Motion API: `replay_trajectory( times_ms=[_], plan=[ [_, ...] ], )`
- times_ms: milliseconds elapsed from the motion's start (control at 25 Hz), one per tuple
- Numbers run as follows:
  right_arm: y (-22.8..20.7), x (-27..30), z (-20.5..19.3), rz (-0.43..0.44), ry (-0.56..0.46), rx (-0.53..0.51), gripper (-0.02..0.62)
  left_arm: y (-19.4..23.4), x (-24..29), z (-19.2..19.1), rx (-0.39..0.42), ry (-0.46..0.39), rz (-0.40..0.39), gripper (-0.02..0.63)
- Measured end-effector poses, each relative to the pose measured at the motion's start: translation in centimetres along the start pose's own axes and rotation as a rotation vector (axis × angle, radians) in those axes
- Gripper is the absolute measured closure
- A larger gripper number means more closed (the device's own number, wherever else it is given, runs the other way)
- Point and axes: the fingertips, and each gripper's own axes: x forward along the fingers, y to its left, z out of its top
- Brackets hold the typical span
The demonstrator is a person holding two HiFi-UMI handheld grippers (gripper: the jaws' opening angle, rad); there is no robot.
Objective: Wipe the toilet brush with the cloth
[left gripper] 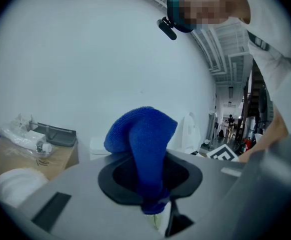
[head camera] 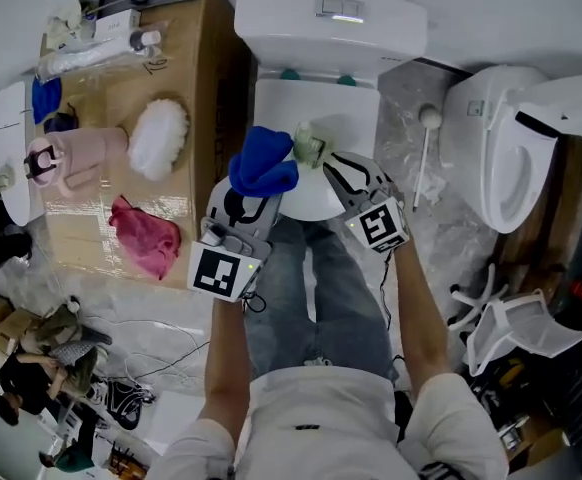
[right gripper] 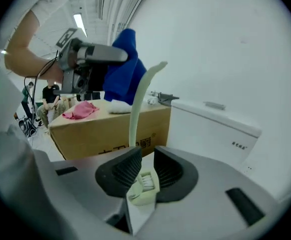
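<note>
- 2 grippers are up over the toilet bowl: the left gripper [head camera: 247, 206] and the right gripper [right gripper: 144, 171], close together.
- 1 deep-blue terry cloth [left gripper: 143, 134] is pinched fast in the left jaws and bulges above them in a rounded fold.
- 1 pale-green plastic toilet brush [right gripper: 138, 99] is clenched at its small bristled end in the right jaws. Its thin curved handle rises towards the cloth.
- In the head view the brush and cloth sit just beside each other. Whether they touch cannot be told.
- There are 2 white ceramic toilets: 1 straight ahead [head camera: 331, 13] under the grippers, and 1 to the right [head camera: 501, 148].
- A strip of marbled floor [head camera: 403, 98] with 1 white stick [head camera: 426, 158] lies between them.
- 1 brown cardboard box [head camera: 206, 88] stands with its edge right against the near toilet's left side.
- On the box lie 1 pink cloth [head camera: 146, 236] and 1 white fluffy pad [head camera: 158, 136].
</note>
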Motion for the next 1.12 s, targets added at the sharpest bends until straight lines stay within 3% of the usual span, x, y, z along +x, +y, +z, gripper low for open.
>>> replay_trajectory(
  times_ms=[240,440,680,1120],
  plan=[
    [-0.8,-6.6,8.3,-0.1,-0.142,0.035,0.576,-0.9,-1.3,2.9,0.002,-0.012,0.015,0.511],
    [-1.1,-11.0,14.0,-0.156,-0.25,0.135,0.6,-1.9,-2.1,5.2,0.034,-0.003,0.024,0.511],
    [-1.0,-14.7,17.3,-0.186,-0.268,0.194,0.601,-3.2,-3.1,7.5,0.058,0.02,0.039,0.511],
    [-0.9,-19.5,21.4,-0.212,-0.283,0.186,0.601,-7.3,-5.1,11.0,0.074,0.009,-0.006,0.511]
  ],
)
